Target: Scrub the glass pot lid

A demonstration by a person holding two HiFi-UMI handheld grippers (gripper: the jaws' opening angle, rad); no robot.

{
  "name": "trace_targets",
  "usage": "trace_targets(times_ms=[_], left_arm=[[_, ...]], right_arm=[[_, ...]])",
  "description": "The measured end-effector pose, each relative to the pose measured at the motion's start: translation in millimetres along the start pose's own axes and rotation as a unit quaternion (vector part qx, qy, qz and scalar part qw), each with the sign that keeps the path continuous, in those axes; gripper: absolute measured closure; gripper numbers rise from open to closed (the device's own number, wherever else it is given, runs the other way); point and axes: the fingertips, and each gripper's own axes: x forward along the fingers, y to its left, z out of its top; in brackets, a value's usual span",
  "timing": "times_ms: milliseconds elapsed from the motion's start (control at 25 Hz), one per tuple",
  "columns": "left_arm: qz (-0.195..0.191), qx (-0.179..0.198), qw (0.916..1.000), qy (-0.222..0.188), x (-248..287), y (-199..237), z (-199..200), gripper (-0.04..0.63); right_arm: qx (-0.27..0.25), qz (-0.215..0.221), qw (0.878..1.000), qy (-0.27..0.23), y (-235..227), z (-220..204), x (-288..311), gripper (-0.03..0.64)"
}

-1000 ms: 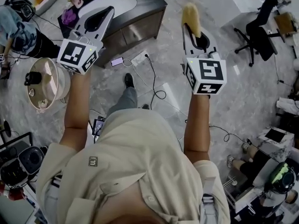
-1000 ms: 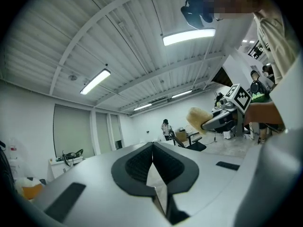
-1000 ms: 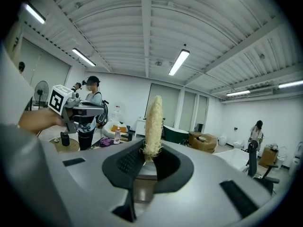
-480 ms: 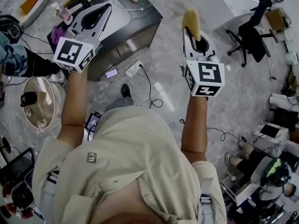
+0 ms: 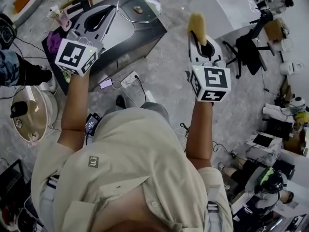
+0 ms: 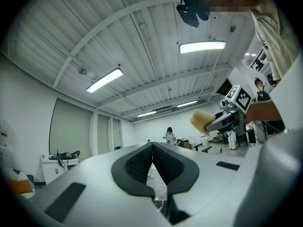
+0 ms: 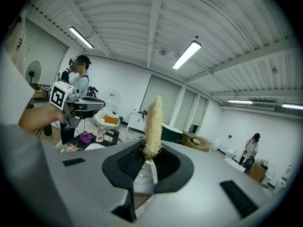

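Observation:
The glass pot lid (image 5: 139,6), round with a small knob, lies on the far end of a dark cabinet top (image 5: 145,33) ahead of me. My left gripper (image 5: 110,11) is raised over the near side of that top, to the left of the lid, and in the left gripper view it (image 6: 152,148) is shut with nothing between its pads. My right gripper (image 5: 199,36) is held up over the floor to the right of the cabinet, shut on a yellow scrub sponge (image 5: 197,23). The sponge (image 7: 152,122) stands upright out of the jaws.
A purple cloth (image 5: 54,41) and a bottle (image 5: 62,19) sit at the cabinet's left end. On the floor lie a power strip (image 5: 128,79), cables and a round pale basin (image 5: 29,112). A white desk (image 5: 227,8) and an office chair (image 5: 248,50) stand to the right.
The cabinet and lid have slid nearer and lower in the head view as the person steps toward them. Both grippers stay raised, the right one still clamped on the sponge.

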Motion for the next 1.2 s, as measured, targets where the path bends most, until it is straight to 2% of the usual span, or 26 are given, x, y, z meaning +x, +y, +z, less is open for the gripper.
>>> trace_targets(times_ms=[320, 600, 760, 960, 1200], left_arm=[[0.027, -0.008, 0.9994, 0.019, -2.3, 23.9, -17.6, 0.580], [0.071, -0.001, 0.9960, 0.055, 25.6, 43.9, -38.6, 0.580], [0.107, -0.003, 0.9908, 0.084, 49.3, 51.3, -57.1, 0.580], [0.130, 0.000, 0.9852, 0.112, 104.2, 42.0, -73.4, 0.580], [0.189, -0.003, 0.9705, 0.150, 131.6, 45.9, -86.3, 0.580]], right_arm=[[-0.005, 0.027, 1.000, -0.005, -3.8, 5.2, 41.9, 0.568], [0.005, 0.085, 0.996, -0.019, -28.0, -0.4, 116.2, 0.568], [0.016, 0.133, 0.991, -0.025, -42.8, -12.9, 163.1, 0.568], [0.029, 0.178, 0.983, -0.021, -84.7, -35.6, 211.9, 0.568], [0.037, 0.239, 0.970, -0.034, -104.3, -41.6, 267.9, 0.568]])
